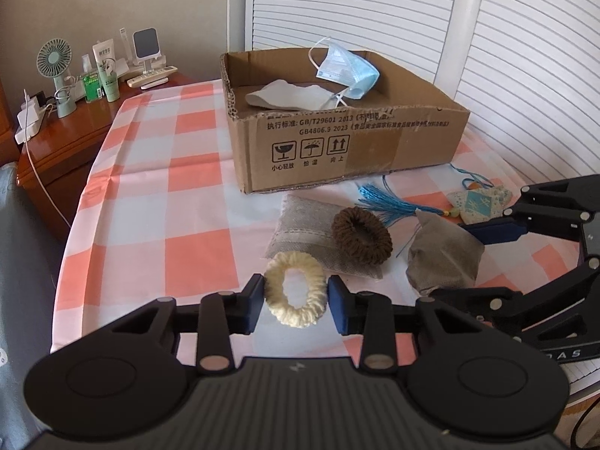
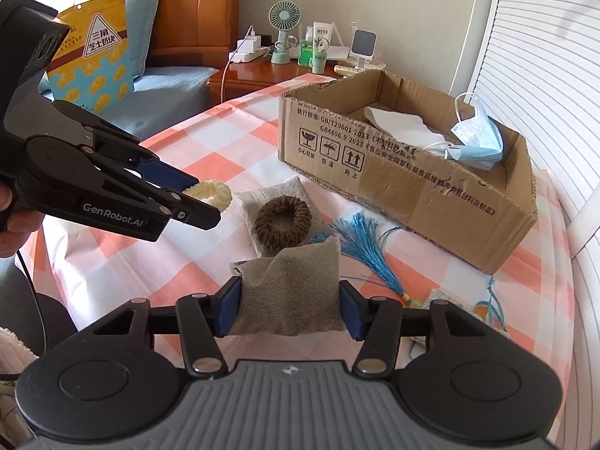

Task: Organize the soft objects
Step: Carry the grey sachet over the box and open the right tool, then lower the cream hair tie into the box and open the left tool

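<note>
My left gripper (image 1: 295, 296) is shut on a cream knitted scrunchie (image 1: 295, 294), held just above the checked cloth; it also shows in the right wrist view (image 2: 213, 193). My right gripper (image 2: 290, 309) is shut on a grey-brown fabric sachet (image 2: 290, 296), also seen in the left wrist view (image 1: 444, 258). A brown scrunchie (image 1: 362, 234) lies on a light grey pillow sachet (image 1: 300, 228). A blue tassel (image 1: 390, 202) and a patterned pouch (image 1: 478, 202) lie nearby. The open cardboard box (image 1: 337, 142) holds a blue face mask (image 1: 347, 69) and a white cloth (image 1: 292, 95).
The pink-and-white checked tablecloth (image 1: 157, 202) covers the table. A wooden nightstand (image 1: 63, 138) at the left carries a green fan (image 1: 56, 63), bottles and chargers. White shutters (image 1: 525, 56) stand behind the box. A yellow snack bag (image 2: 93, 52) leans on the bed.
</note>
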`<state>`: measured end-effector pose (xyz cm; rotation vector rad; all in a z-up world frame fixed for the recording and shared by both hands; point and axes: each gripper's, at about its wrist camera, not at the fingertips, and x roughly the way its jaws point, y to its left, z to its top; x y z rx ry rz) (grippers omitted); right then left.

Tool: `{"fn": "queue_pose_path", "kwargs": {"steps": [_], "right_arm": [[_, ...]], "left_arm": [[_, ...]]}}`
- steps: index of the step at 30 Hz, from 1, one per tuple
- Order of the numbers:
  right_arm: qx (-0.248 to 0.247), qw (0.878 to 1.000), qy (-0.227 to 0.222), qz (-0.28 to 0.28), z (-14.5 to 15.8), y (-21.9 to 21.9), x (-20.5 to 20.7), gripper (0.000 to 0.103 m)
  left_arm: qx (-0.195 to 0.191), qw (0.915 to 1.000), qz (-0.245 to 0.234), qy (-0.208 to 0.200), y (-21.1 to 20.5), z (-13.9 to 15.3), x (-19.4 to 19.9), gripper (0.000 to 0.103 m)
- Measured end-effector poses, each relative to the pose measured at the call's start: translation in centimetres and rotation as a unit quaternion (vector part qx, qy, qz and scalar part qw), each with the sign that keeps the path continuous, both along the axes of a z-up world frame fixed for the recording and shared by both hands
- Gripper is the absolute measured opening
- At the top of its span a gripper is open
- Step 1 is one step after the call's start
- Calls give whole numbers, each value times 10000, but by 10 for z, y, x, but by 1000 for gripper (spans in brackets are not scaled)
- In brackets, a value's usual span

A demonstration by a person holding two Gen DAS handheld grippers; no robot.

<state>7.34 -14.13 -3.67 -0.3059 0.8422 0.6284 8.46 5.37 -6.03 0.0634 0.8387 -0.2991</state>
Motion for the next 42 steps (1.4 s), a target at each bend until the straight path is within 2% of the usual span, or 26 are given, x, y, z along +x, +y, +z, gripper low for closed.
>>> {"fn": "queue_pose_path", "kwargs": {"steps": [8, 13, 21, 26, 28, 30, 32, 34, 42], "right_arm": [[78, 9995, -288, -70, 27, -16, -8, 59], [108, 9985, -496, -222, 43, -28, 2, 59], [294, 9941, -897, -538, 70, -33, 59, 59], [370, 9918, -1050, -628, 80, -22, 102, 60], [428, 9904, -1107, -703, 80, -16, 116, 65], [493, 9899, -1092, -754, 78, -13, 125, 91], [592, 9891, -1064, -829, 75, -14, 128, 99], [651, 9885, -962, -970, 72, -17, 127, 103], [429, 9884, -631, -1316, 54, -31, 94, 103]], "left_arm": [[129, 9995, -268, -145, -4, 22, -6, 36], [155, 9988, -373, -274, -7, 34, -6, 36], [147, 9984, -377, -390, -8, 41, -5, 36], [151, 9988, -300, -369, -4, 40, -1, 36], [164, 9988, -274, -365, -3, 40, 1, 36], [192, 9987, -270, -381, -2, 41, 3, 36], [224, 9986, -273, -402, -2, 43, 7, 36], [254, 9983, -288, -432, -2, 46, 12, 36], [329, 9958, -506, -683, -12, 70, 49, 36]]}}
